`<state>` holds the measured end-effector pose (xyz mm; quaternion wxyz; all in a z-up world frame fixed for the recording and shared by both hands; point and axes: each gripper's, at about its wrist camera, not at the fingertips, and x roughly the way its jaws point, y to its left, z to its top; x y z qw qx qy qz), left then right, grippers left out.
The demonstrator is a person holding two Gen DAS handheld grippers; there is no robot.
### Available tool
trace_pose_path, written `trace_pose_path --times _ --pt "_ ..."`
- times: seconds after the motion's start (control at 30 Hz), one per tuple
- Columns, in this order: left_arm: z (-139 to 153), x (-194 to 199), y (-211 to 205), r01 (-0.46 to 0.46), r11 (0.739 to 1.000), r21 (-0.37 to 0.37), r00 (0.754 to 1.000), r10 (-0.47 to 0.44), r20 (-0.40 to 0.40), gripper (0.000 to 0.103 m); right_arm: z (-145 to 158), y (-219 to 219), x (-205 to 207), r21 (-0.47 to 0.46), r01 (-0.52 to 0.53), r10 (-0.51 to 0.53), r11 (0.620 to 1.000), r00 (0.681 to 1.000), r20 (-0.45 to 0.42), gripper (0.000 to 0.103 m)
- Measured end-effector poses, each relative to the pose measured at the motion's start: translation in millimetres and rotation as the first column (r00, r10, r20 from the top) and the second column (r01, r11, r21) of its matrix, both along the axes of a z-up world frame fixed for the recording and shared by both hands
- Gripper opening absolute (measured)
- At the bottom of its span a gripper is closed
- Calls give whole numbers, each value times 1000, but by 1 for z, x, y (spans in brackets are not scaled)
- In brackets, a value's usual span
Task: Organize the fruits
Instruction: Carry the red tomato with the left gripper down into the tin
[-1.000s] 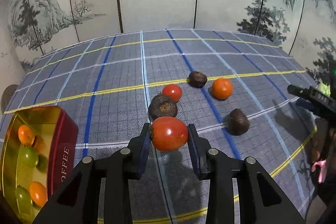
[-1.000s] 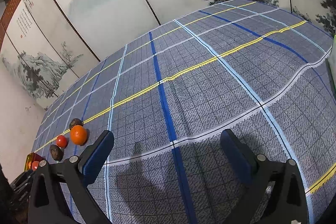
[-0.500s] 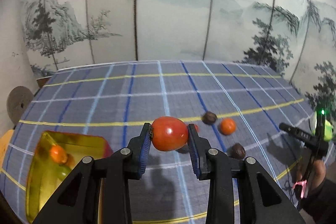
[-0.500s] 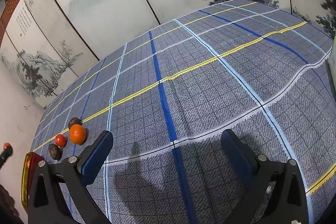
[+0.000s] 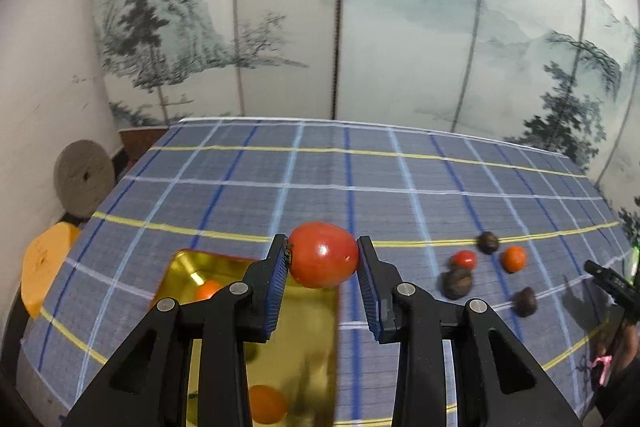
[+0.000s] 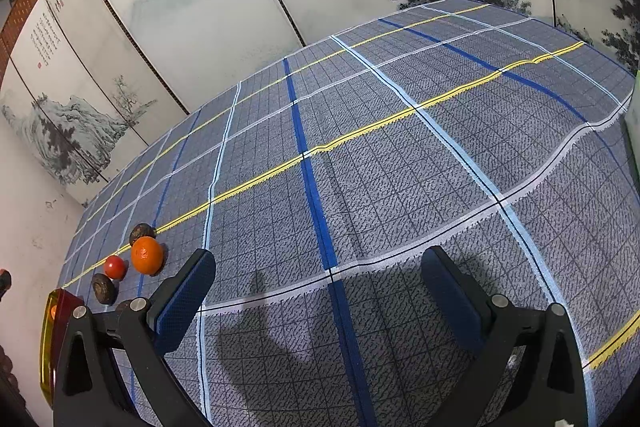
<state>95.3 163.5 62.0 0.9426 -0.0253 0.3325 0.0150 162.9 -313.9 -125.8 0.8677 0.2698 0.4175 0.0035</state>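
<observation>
Carrying tomato clamped in left claw over gold tin; next: lower and release (right claw wide open, empty).

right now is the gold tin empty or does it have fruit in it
Not empty. The gold tin holds at least two orange fruits, seen under the left claw gripping a tomato.

Ink-landscape folding screen across the top; blue plaid cloth over the counter; round grey stone disc and orange stool at left.
</observation>
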Motion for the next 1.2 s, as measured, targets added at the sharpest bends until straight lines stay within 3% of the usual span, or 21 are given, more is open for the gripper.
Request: trace_pose_path --times 0.33,1.2 --pt "-27 5 34 -69 998 11 995 70 -76 35 0 1 1 -4 2 -2 1000 1000 -2 102" --pt "-57 19 42 -77 997 11 981 78 -176 35 2 5 3 -7 3 -3 1000 1000 -4 102"
